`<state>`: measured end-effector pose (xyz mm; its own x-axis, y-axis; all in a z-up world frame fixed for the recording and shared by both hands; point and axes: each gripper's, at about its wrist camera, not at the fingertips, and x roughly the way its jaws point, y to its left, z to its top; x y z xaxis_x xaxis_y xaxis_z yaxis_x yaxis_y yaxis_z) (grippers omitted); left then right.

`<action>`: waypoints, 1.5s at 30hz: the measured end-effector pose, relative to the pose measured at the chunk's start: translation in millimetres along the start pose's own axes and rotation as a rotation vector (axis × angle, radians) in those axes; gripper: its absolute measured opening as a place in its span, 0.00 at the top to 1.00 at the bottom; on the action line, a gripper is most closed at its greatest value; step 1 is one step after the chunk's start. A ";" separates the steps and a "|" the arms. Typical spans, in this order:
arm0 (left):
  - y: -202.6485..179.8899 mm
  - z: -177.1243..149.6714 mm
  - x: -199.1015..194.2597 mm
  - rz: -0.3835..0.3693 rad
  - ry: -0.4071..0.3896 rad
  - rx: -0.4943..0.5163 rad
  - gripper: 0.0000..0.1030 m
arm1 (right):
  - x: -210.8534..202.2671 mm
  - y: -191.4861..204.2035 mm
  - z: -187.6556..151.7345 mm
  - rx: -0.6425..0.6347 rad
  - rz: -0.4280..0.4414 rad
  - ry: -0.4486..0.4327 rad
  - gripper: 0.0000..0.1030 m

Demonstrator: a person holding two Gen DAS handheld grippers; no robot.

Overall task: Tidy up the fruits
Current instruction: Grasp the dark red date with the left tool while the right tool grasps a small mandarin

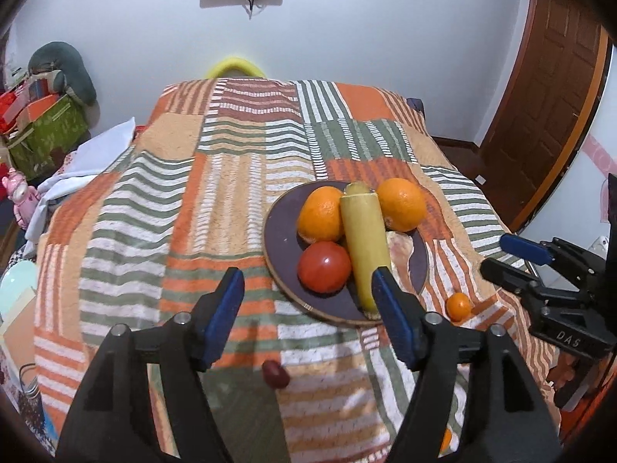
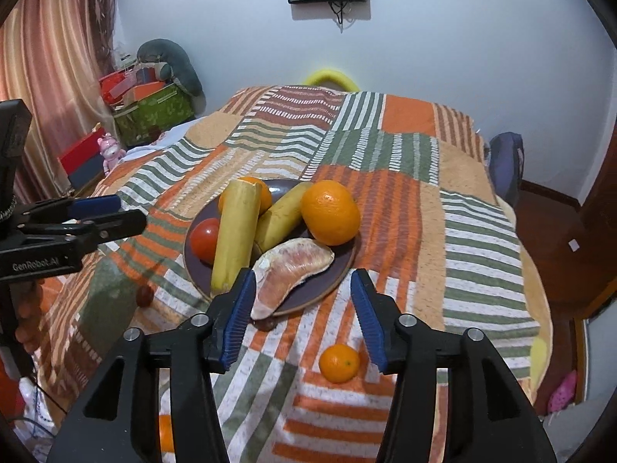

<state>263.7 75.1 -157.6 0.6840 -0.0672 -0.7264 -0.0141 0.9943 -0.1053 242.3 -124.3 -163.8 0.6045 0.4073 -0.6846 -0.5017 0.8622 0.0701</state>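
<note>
Left wrist view, nearest: left gripper (image 1: 308,308), jaws spread wide, nothing between them, hanging over the bedspread (image 1: 154,231).
Small dark red fruit (image 1: 275,374): loose on the bedspread below the left gripper, kind not clear.
Right wrist view, nearest: right gripper (image 2: 302,308), jaws spread wide, holding nothing.
Small mandarin (image 2: 339,362): loose on the bedspread, off the plate, just beside the right-hand finger of the right gripper; apart from both fingers.
Second small dark fruit (image 2: 144,295): on the bedspread left of the plate, in shadow.
Plate (image 1: 279,239): dark, round, pale rim, flat on the bedspread beyond both grippers.
Plate contents, near edge: peeled citrus segment (image 2: 289,274), its lower tip overhanging the rim.
Plate contents, left: tomato (image 1: 324,266), touching the long yellow-green fruit (image 1: 364,247), which lies across the plate and reaches the near rim.
Plate contents, centre: shorter yellow fruit (image 2: 279,216), leaning against the long one.
Plate contents, far side: two oranges, one left (image 1: 322,214), one right (image 1: 401,204).
Open room: wide bare bedspread left of the plate and beyond it to the far edge.
Bed edges: right edge drops to wooden floor (image 2: 555,239); boxes (image 2: 154,112) beside the far left edge.
</note>
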 end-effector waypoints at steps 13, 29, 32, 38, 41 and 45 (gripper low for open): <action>23.5 -47.8 -6.6 0.038 0.083 -0.038 0.33 | -1.3 0.8 -36.7 0.029 -0.029 0.065 0.47; 28.5 -73.8 44.2 0.010 0.188 -0.056 0.54 | 44.2 -22.9 -64.6 0.100 -0.050 0.190 0.47; 31.0 -76.2 48.9 -0.011 0.194 -0.062 0.59 | 50.4 -27.6 -66.0 0.124 -0.035 0.200 0.47; 30.9 -79.9 52.0 -0.018 0.187 -0.051 0.74 | 54.0 -28.8 -67.1 0.151 -0.025 0.185 0.49; 31.4 -79.9 51.7 -0.022 0.182 -0.052 0.80 | 56.7 -26.4 -66.2 0.138 -0.019 0.189 0.63; 30.1 -79.6 49.9 -0.013 0.181 -0.052 0.82 | 55.1 -23.5 -64.4 0.111 -0.037 0.178 0.69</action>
<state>239.3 95.1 -251.1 0.5423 -0.0986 -0.8344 -0.0467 0.9880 -0.1471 247.6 -141.4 -249.9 0.4979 0.3237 -0.8046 -0.4041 0.9075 0.1150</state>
